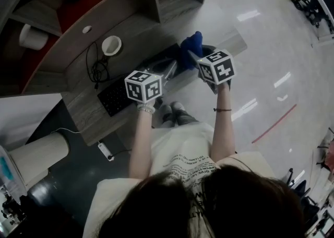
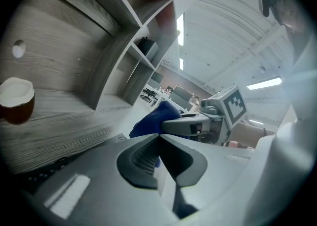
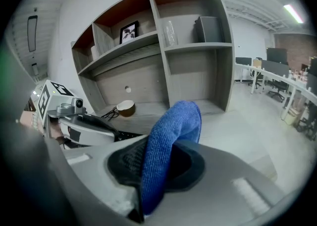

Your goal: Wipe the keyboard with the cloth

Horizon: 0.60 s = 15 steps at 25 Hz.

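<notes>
R gripper (image 3: 158, 163) clamps blue cloth (image 3: 173, 126). L gripper (image 2: 159, 141) jaws pressed together, empty. Keyboard (image 1: 112, 98) at L gripper's 8 o'clock, head view.

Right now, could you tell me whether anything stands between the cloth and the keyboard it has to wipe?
Only the left gripper, shut and empty, held over the keyboard beside the cloth that the right gripper grips. It would likely need to move aside. Nothing else visible intervenes.
</notes>
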Each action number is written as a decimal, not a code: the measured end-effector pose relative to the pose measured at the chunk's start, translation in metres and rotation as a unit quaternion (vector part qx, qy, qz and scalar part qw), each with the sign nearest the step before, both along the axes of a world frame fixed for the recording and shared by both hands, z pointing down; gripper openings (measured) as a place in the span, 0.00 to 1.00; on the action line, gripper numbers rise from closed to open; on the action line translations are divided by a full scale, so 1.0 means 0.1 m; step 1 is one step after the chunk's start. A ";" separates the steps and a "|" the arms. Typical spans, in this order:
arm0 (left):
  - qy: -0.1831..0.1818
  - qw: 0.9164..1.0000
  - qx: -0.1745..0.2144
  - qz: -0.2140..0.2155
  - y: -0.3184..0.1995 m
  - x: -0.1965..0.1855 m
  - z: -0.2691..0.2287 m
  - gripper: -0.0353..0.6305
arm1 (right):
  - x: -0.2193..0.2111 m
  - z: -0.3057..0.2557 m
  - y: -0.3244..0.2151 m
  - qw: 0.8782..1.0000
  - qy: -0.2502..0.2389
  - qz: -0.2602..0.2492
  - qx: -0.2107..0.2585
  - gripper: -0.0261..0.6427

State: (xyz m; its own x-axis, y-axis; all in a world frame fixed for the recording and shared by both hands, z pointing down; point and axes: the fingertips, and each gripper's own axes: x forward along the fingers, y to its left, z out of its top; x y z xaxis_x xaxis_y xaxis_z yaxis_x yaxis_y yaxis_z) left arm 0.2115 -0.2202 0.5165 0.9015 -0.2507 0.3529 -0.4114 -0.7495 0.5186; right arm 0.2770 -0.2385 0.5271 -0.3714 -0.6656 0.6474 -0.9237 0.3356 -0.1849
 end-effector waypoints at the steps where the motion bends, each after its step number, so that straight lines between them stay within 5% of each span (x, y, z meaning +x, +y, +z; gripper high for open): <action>1: -0.003 1.000 -0.001 -0.004 -0.01 -0.01 0.02 0.06 | -0.01 0.02 -0.02 1.000 -0.002 -0.005 -0.002 0.13; 15: -0.016 0.996 -0.023 -0.082 -0.11 -0.18 0.21 0.06 | -0.42 0.25 -0.19 0.995 -0.039 -0.089 -0.021 0.13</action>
State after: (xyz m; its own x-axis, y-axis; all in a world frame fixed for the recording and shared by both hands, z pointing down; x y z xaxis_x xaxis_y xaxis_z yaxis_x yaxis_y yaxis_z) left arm 0.1938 -0.2314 0.5379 0.8382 -0.3760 0.3950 -0.5427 -0.6468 0.5359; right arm 0.2353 -0.2575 0.5517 -0.5310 -0.5575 0.6382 -0.8326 0.4831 -0.2707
